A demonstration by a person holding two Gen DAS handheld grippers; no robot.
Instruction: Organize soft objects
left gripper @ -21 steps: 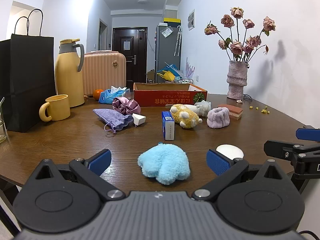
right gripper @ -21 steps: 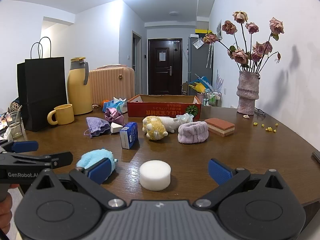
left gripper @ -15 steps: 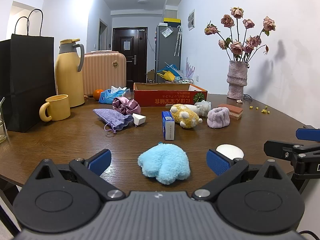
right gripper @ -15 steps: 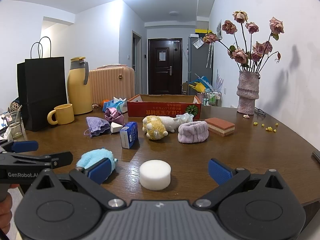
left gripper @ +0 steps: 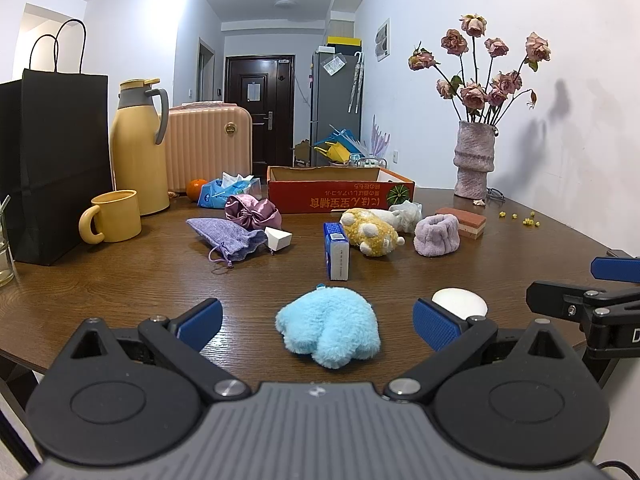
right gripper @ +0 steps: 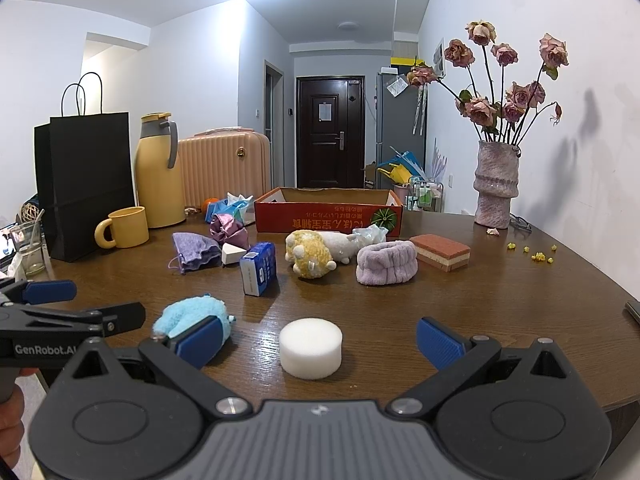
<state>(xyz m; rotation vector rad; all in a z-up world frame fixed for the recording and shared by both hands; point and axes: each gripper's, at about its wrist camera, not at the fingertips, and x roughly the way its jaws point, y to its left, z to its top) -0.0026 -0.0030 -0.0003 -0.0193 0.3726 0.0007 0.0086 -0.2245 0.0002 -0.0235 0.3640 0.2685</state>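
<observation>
Left wrist: left gripper (left gripper: pixel 316 322) jaws spread wide, empty; blue plush (left gripper: pixel 330 326) lies on tabletop (left gripper: pixel 140 272) between them, untouched. Right wrist: right gripper (right gripper: pixel 318 340) wide too, white sponge puck (right gripper: pixel 311 347) between, no contact.

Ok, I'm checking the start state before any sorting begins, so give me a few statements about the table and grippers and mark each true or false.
1. The left gripper is open, with the blue plush lying on the table between its fingers, ungripped. True.
2. The right gripper is clamped on the white foam puck. False: its jaws stand wide and the puck sits free on the table.
3. The red cardboard box sits behind the yellow plush. True.
4. The purple drawstring pouch is already inside the box. False: it lies on the table near the yellow mug.
5. The vase lies tipped over. False: it stands upright.
</observation>
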